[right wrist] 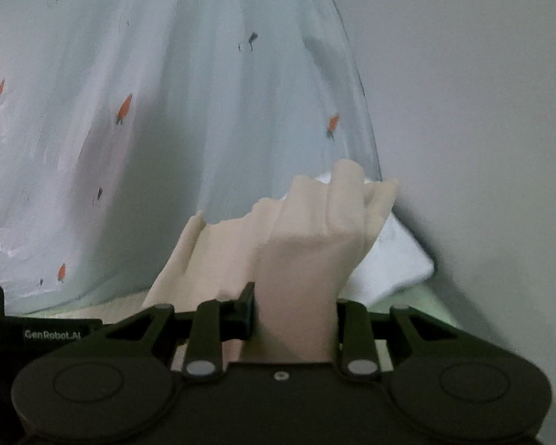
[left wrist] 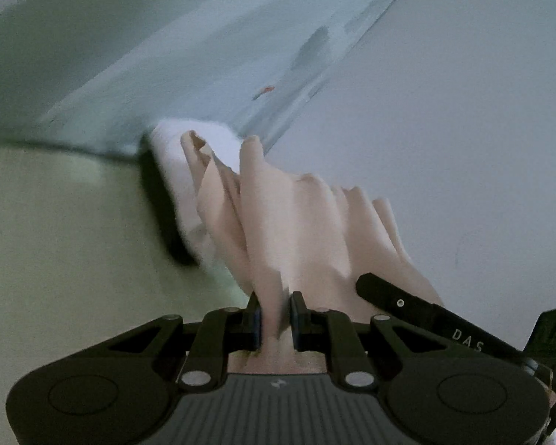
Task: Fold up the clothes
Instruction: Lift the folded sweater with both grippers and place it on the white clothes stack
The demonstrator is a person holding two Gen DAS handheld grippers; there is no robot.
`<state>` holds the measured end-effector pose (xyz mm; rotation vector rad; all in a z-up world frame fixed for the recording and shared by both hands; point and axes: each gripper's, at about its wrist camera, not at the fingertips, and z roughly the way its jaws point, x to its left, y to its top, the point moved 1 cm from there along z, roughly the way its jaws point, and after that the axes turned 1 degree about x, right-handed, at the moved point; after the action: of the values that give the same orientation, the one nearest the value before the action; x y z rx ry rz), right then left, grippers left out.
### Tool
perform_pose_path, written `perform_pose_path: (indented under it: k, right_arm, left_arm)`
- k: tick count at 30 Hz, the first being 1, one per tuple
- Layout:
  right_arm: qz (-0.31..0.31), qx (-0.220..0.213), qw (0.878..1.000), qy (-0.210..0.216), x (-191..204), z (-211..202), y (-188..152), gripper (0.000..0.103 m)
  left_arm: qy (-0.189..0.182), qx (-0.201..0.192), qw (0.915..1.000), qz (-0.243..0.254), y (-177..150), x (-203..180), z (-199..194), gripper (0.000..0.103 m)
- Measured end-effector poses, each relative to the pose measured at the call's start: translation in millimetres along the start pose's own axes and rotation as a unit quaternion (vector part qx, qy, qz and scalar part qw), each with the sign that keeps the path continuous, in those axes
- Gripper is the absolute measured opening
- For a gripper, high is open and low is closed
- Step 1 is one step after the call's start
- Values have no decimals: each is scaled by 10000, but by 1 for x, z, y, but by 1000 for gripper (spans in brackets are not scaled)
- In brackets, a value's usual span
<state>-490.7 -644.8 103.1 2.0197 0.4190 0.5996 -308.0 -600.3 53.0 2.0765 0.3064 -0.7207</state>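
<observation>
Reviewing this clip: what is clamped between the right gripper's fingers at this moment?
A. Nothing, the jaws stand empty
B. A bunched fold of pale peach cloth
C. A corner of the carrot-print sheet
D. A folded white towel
B: in the right wrist view the right gripper has its fingers closed on a thick bunch of the peach cloth, which rises out of the jaws in front of the carrot-print sheet.

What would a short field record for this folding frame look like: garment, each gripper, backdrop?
garment: pale peach cloth, bunched in pleats, lifted
left gripper: shut on the peach cloth
right gripper: shut on a thicker bunch of the same cloth
behind garment: white folded fabric
backdrop: light blue sheet with small carrot print
image quality: blurred
</observation>
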Motion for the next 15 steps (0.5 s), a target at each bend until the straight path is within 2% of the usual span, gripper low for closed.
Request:
perform_pose_path:
  k: [4,7,10,15]
  right_arm:
    - [-140,-272,9993,223,-13,30,44,28]
    - [-248,-371,9984,356,-18,59,76,29]
    - [-477,-461,9970,388,-20,94,104,29]
    - [-374,-451,9969,521,-59,175,131,30]
  left_arm:
    - [-201,-219,9995,74,41,-6,22,16]
    - [-206,-342,9989,260,73,-9,43,16]
    - [-153,-433,9982,392,101,-6,68,16]
    - [177,-505,9980,345,140,14,125,17]
